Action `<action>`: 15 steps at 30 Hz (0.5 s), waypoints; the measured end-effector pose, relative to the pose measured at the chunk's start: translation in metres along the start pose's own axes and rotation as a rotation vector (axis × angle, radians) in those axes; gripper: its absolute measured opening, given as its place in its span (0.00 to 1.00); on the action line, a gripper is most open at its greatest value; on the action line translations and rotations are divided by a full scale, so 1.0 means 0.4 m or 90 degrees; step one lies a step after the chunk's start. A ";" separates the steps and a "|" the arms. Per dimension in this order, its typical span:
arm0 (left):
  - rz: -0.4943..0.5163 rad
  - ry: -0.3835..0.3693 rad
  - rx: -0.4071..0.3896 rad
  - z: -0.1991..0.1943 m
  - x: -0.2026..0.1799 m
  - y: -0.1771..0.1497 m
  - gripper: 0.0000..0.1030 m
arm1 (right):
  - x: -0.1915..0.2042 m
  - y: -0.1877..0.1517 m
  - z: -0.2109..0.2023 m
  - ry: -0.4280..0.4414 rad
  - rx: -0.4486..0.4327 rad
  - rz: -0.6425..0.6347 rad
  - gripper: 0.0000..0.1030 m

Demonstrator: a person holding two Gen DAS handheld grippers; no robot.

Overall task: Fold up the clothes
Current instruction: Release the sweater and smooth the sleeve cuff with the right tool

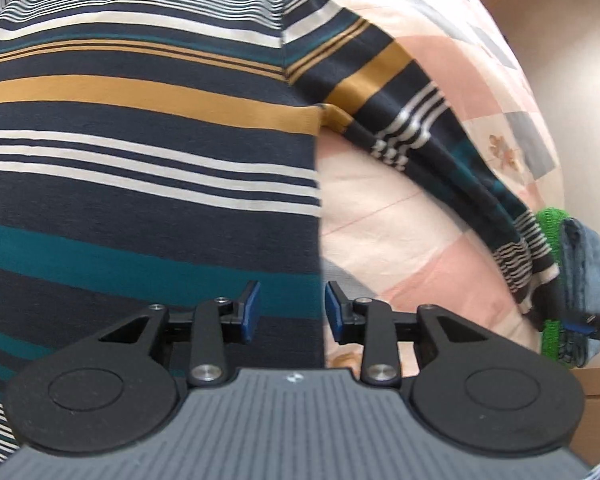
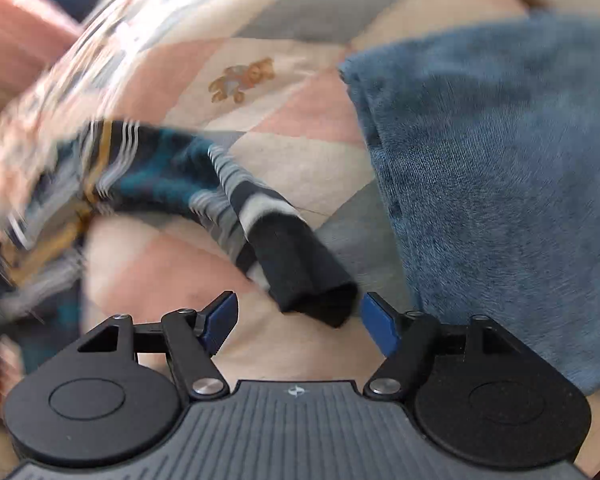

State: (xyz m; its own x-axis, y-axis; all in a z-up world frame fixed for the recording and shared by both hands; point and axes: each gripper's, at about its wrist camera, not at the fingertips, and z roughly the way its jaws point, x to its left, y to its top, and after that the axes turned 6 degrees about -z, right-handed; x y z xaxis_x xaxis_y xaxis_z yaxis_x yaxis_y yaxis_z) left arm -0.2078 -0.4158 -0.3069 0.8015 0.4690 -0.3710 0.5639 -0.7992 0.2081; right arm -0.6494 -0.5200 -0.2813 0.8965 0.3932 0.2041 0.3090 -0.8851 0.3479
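Now | left gripper (image 1: 292, 310) jaws spread over striped shirt (image 1: 140, 140) | right gripper (image 2: 298, 320) jaws spread at cuff (image 2: 308, 276), jeans (image 2: 492, 184) beside

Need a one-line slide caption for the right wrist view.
Open right gripper closing in on the dark cuff of a striped sweater's sleeve on a patchwork quilt, folded jeans alongside.

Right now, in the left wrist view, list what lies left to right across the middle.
Shirt body → bare quilt → sleeve → green knit → jeans.
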 end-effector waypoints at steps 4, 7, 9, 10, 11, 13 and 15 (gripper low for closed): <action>0.012 -0.002 0.012 0.010 -0.013 -0.019 0.31 | 0.072 -0.060 0.034 -0.097 -0.067 -0.179 0.69; 0.012 -0.002 0.017 0.011 -0.017 -0.031 0.31 | 0.090 -0.027 0.051 -0.109 -0.131 -0.178 0.68; 0.014 -0.007 0.013 0.002 -0.020 -0.039 0.31 | 0.084 0.011 0.051 -0.098 -0.159 -0.153 0.69; 0.014 -0.010 0.011 -0.001 -0.020 -0.043 0.32 | 0.082 0.033 0.065 -0.103 -0.139 -0.154 0.69; 0.013 -0.011 0.011 -0.003 -0.021 -0.045 0.32 | 0.080 0.055 0.080 -0.082 -0.107 -0.164 0.65; 0.009 -0.015 0.010 -0.003 -0.021 -0.047 0.32 | 0.076 0.098 0.101 -0.037 -0.056 -0.180 0.08; 0.010 -0.018 0.003 -0.012 -0.022 -0.050 0.32 | 0.064 0.149 0.083 0.001 -0.057 -0.155 0.02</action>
State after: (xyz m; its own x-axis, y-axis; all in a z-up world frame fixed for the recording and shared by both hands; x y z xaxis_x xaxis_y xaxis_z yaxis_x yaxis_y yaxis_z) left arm -0.2251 -0.4020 -0.3034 0.8040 0.4456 -0.3937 0.5505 -0.8081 0.2096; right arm -0.5977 -0.5708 -0.2858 0.7981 0.5930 0.1063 0.4866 -0.7386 0.4666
